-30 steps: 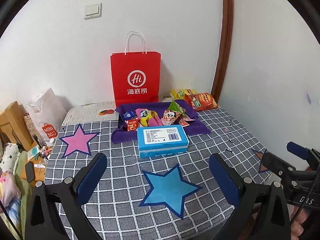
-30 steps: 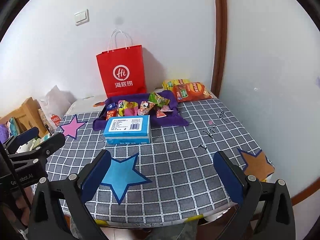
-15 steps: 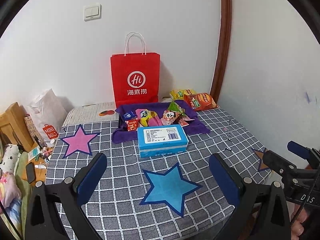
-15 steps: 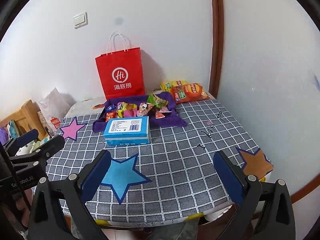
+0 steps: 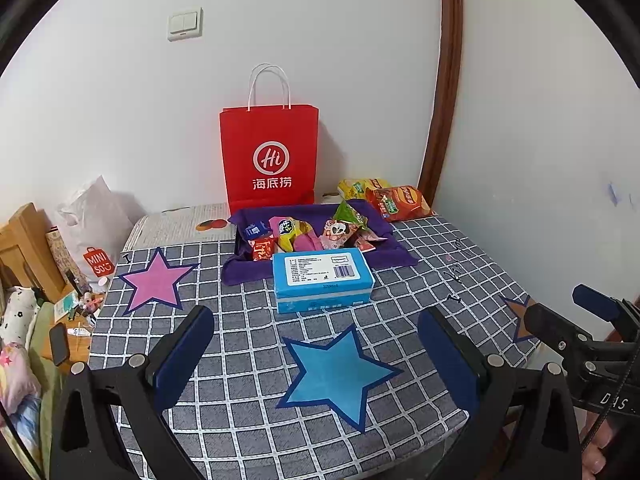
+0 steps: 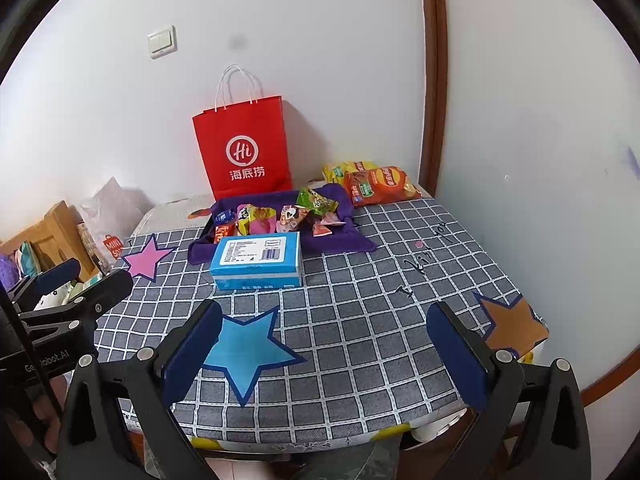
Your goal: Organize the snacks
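A purple tray (image 5: 384, 256) (image 6: 344, 240) at the table's far side holds several small snack packets (image 5: 336, 234) (image 6: 292, 214). A blue box (image 5: 322, 280) (image 6: 256, 262) stands in front of it. An orange chip bag (image 5: 398, 202) (image 6: 378, 186) and a yellow one (image 5: 358, 186) lie behind the tray by the corner. My left gripper (image 5: 316, 354) is open and empty above the near table edge. My right gripper (image 6: 326, 352) is open and empty, also near the front edge. Each gripper shows in the other's view, the right one (image 5: 576, 320) and the left one (image 6: 68, 288).
A red paper bag (image 5: 270, 160) (image 6: 244, 152) stands against the back wall. The checked tablecloth (image 5: 248, 344) carries pink, blue and orange star patches. A white bag (image 5: 94, 232) and wooden furniture (image 5: 24, 248) sit left of the table. Walls close the back and right.
Both grippers have drifted slightly; the right wrist view has risen and pulled back a little. Nothing on the table has moved. Both grippers stay open.
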Available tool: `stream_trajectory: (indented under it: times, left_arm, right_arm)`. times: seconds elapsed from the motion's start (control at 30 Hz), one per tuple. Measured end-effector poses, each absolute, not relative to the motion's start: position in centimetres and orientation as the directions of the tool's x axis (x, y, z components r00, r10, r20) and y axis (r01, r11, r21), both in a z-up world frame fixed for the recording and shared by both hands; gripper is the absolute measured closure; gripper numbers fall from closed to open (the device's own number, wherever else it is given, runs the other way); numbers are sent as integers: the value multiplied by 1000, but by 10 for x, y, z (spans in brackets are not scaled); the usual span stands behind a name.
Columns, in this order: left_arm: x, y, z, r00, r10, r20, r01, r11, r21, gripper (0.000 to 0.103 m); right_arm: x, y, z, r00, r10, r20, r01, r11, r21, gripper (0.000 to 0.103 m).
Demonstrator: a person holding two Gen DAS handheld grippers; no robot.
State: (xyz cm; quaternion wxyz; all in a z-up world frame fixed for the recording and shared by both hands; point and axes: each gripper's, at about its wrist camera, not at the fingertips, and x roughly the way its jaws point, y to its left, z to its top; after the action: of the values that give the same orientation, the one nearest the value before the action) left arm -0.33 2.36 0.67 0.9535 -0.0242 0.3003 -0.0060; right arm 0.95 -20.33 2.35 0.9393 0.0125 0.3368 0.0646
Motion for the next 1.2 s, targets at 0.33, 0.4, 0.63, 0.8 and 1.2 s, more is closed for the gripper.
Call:
stream_trajectory:
  times: [0.33, 0.4, 0.63, 0.8, 1.2]
  left_arm:
    - [-3, 25, 5, 817, -34, -576, 3, 999, -54, 0]
    - [-3, 25, 5, 817, -35, -576, 5, 999, -54, 0]
    - [-3, 24, 5, 817, -35, -576, 5, 999, -53, 0]
    - [-3, 23, 5, 817, -33, -576, 3, 999, -53, 0]
    - [-3, 23, 4, 816, -38, -576, 8, 998, -54, 0]
  right_arm:
    - [8, -202, 23, 765, 134, -630, -113, 991, 73, 2]
    - [8, -202, 23, 766, 134, -628, -113, 991, 73, 2]
    - [7, -201, 25, 768, 138, -626, -111, 990, 82, 2]
    - [7, -201, 25, 769, 140, -624, -110, 990, 86, 2]
    - [6, -200, 26, 771, 141, -621, -108, 990, 91, 2]
